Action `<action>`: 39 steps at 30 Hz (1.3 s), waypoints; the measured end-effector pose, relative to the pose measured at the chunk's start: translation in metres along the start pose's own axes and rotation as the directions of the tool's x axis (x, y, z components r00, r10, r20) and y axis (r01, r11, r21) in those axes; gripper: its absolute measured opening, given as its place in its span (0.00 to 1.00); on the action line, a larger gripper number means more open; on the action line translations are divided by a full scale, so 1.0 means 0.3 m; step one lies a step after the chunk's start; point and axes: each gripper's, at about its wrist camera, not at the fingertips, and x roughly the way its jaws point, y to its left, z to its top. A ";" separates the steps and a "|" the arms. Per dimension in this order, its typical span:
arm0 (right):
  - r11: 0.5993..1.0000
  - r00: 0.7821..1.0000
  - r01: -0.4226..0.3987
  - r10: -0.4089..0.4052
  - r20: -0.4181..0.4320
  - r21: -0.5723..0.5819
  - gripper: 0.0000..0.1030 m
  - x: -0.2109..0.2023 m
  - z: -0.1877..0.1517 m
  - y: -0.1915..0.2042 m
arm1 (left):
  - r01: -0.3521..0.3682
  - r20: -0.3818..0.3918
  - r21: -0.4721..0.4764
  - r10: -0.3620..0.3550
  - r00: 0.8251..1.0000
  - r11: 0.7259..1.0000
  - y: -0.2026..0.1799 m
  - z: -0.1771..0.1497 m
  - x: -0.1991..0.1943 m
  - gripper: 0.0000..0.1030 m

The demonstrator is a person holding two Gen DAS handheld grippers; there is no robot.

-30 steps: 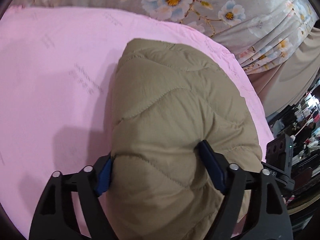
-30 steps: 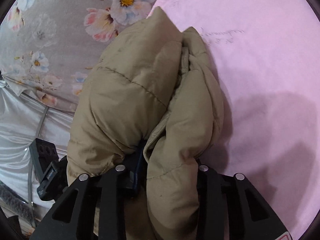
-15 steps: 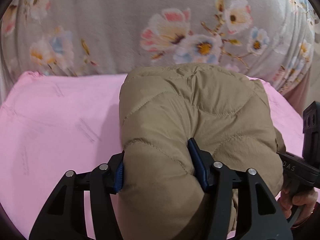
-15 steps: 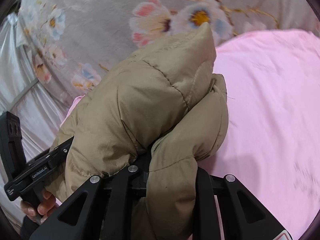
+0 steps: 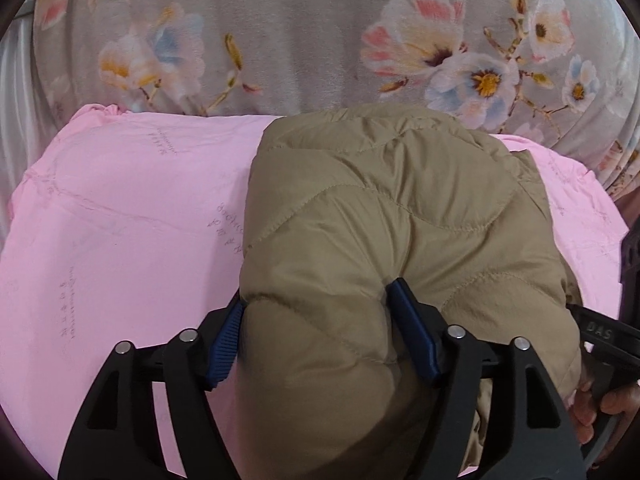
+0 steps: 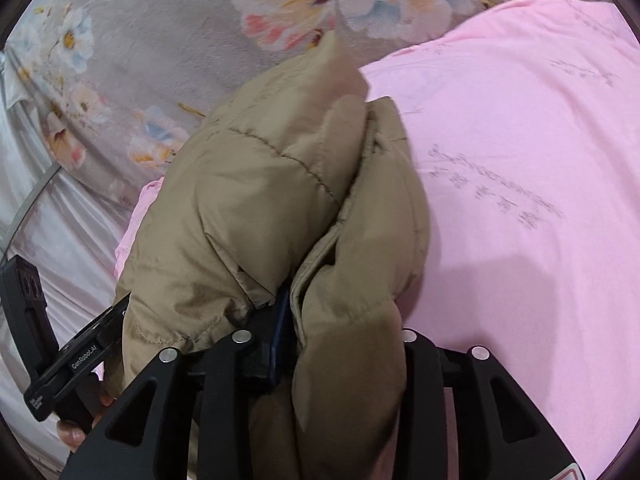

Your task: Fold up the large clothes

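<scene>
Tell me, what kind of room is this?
Probably a bedroom: a pink sheet covers what looks like a bed, a grey floral blanket lies behind it, and a tan quilted jacket is being folded there.

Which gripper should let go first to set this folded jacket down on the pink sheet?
Probably the right gripper. It pinches only a narrow bunched edge of the tan jacket, while the left gripper straddles the thick middle roll and steadies the bundle. Both sets of jaws are opening, with fabric between them.
</scene>
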 end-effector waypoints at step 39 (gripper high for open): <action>0.908 0.946 0.319 -0.322 0.036 -0.270 0.08 -0.023 -0.208 0.193 | -0.227 -0.207 0.026 0.227 0.952 0.974 -0.143 -0.150 -0.081 0.75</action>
